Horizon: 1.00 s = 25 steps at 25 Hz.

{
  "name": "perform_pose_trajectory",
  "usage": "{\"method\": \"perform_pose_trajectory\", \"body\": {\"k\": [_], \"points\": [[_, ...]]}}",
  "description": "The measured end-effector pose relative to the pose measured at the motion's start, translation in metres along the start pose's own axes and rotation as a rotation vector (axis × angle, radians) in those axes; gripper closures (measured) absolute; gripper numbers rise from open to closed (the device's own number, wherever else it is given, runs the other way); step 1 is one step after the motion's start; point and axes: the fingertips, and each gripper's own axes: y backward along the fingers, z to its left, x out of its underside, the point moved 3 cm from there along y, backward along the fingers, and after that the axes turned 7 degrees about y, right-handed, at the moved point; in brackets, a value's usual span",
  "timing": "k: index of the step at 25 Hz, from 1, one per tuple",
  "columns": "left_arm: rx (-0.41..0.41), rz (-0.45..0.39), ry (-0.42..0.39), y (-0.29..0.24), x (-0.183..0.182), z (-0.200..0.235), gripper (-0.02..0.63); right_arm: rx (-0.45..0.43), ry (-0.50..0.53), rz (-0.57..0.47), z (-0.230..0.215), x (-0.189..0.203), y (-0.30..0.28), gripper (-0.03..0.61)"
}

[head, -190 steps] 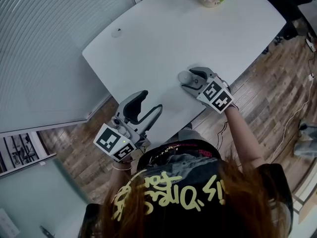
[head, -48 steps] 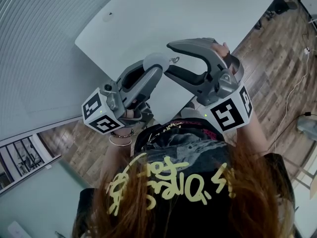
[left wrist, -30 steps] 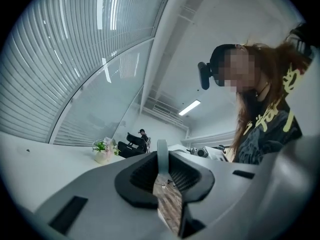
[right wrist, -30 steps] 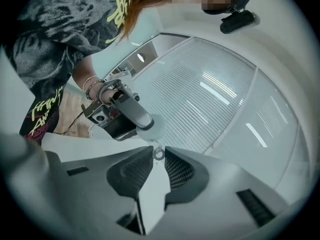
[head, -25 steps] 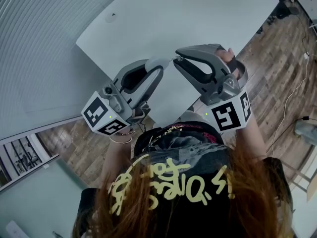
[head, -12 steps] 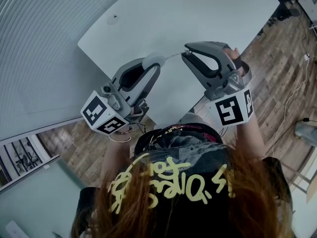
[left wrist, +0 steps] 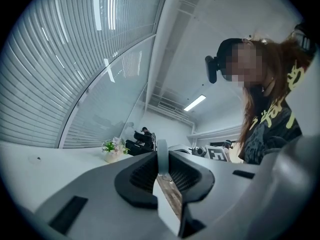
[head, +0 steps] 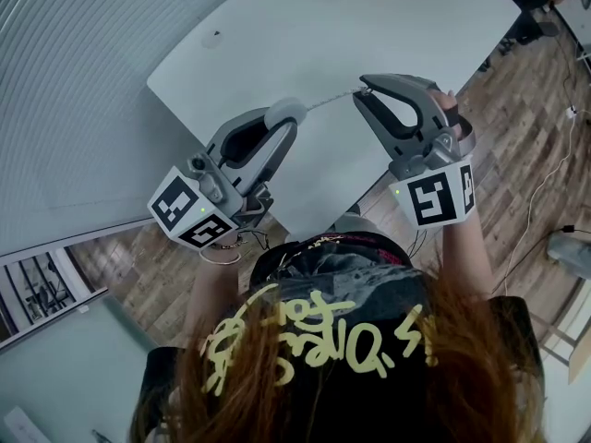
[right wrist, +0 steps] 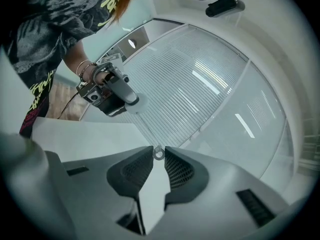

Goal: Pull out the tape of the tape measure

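Head view: I find both grippers raised above the near edge of the white table (head: 277, 26). The left gripper (head: 283, 125) is clamped on the tape measure (head: 285, 111), a round pale case held at its fingertips. The right gripper (head: 363, 91) stands near it on the right, apart from the case, with its tips turned toward it. A thin run of tape (head: 325, 102) spans the gap from the case to the right gripper's tips, in the air over the tabletop.

Left gripper view: the case shows edge-on and upright between the ribbed pads (left wrist: 142, 171), which press on its two flat sides.

Right gripper view: the jaws are nearly together and pinch the small end ring (right wrist: 158, 153) of the tape at their very tips. From the ring the tape runs up and left to the case in the other gripper.

Other items I note: a pot of flowers (left wrist: 112, 149) at the far end of the table, a small dark mark (head: 217, 35) on the tabletop, blinds (head: 83, 63) to the left, and wood flooring (head: 517, 109) to the right.
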Motion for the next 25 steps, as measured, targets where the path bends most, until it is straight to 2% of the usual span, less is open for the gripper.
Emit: {"method": "perform_pose_trajectory", "body": {"k": [7,16,25], "points": [[-0.018,-0.029,0.002,0.000,-0.003,0.000,0.559,0.050,-0.004,0.049,-0.013,0.023,0.015,0.505],[-0.045,-0.012,-0.026,0.001,-0.006,0.000,0.558,0.096,0.002,0.090,-0.027,0.042,0.025,0.506],[-0.067,-0.024,-0.036,0.019,-0.017,0.004,0.558,0.136,0.016,0.123,-0.036,0.043,0.026,0.506]]}}
